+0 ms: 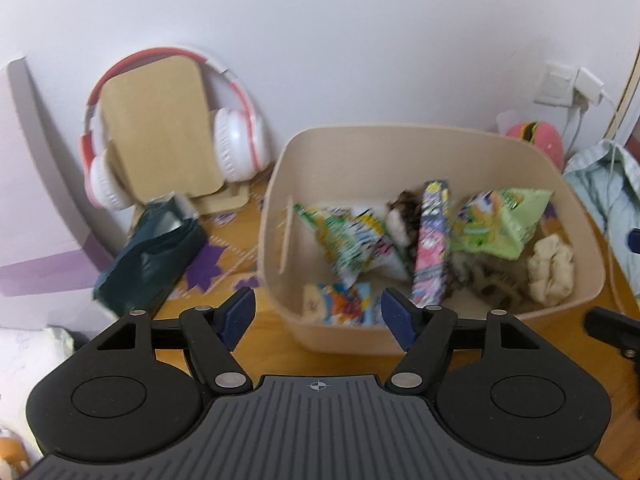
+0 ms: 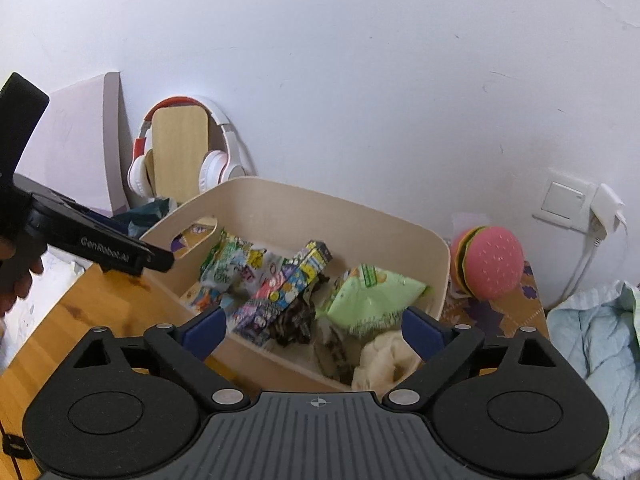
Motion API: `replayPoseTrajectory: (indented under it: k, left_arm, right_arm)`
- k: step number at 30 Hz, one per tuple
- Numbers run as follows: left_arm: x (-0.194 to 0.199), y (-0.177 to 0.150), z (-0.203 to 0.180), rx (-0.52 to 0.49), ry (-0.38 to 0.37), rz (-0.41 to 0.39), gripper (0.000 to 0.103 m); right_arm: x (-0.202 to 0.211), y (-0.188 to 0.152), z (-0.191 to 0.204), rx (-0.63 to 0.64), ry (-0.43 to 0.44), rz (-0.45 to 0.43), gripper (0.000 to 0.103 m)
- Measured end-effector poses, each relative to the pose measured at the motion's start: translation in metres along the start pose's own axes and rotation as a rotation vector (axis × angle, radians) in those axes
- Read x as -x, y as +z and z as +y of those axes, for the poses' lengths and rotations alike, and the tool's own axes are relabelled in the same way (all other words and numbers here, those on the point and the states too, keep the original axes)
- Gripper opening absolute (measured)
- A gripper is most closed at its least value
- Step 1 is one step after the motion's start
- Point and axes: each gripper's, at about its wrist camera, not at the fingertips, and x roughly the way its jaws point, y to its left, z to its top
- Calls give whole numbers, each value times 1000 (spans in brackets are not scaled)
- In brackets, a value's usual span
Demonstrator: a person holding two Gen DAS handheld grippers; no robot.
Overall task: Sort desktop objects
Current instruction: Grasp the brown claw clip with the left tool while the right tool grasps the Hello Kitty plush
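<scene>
Bin: The beige bin (image 1: 432, 148) stands on the worktop (image 2: 80, 312) near the wall and already holds a mixed load. You can confirm it from both wrist views.

Contents sorted: A green snack bag (image 2: 372, 292), a long purple-and-pink packet (image 1: 430, 248), a white-and-green wrapper (image 1: 352, 240), a crumpled cream wad (image 1: 550, 272) and some dark patterned scraps lie inside. The pile is loose and overlapping; nothing hangs over the rim.

Left claw: Your left claw (image 1: 318, 316) stands moderately wide with nothing between the pads. It hovers at the near wall of the bin, pointing down into it.

Right claw: Your right claw (image 2: 314, 328) stands very wide and empty, over the near right corner of the bin above the cream wad.

Still outside the bin: A dark green bag (image 1: 152, 256) lies on the worktop just left of the bin. A pink burger-shaped toy (image 2: 488, 264) sits to the bin's right by the wall. Red-and-white headphones (image 1: 172, 128) hang on a wooden stand (image 1: 160, 128) at the back; I judge these to be stored already, but that is not certain.

Progress: I judge the sort well advanced, with most loose packets binned. The dark green bag and possibly the burger toy remain for you.

Limits: The left wrist view is blurred, so small items in the bin cannot be identified.
</scene>
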Motion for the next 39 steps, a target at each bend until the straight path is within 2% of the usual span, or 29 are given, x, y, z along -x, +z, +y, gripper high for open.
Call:
replayPoseTrajectory:
  k: [6, 18, 33, 39]
  left_arm:
    - [3, -23, 11, 0, 3, 13, 71]
    - [-11, -63, 13, -14, 0, 111, 71]
    - [-50, -77, -10, -54, -79, 202, 71]
    - [-67, -77, -17, -66, -85, 238, 71]
  right_arm:
    - [15, -31, 6, 3, 10, 56, 99]
    - [4, -73, 28, 3, 37, 177, 101]
    - [-32, -98, 42, -21, 36, 331, 103]
    - [-46, -101, 45, -20, 46, 367, 103]
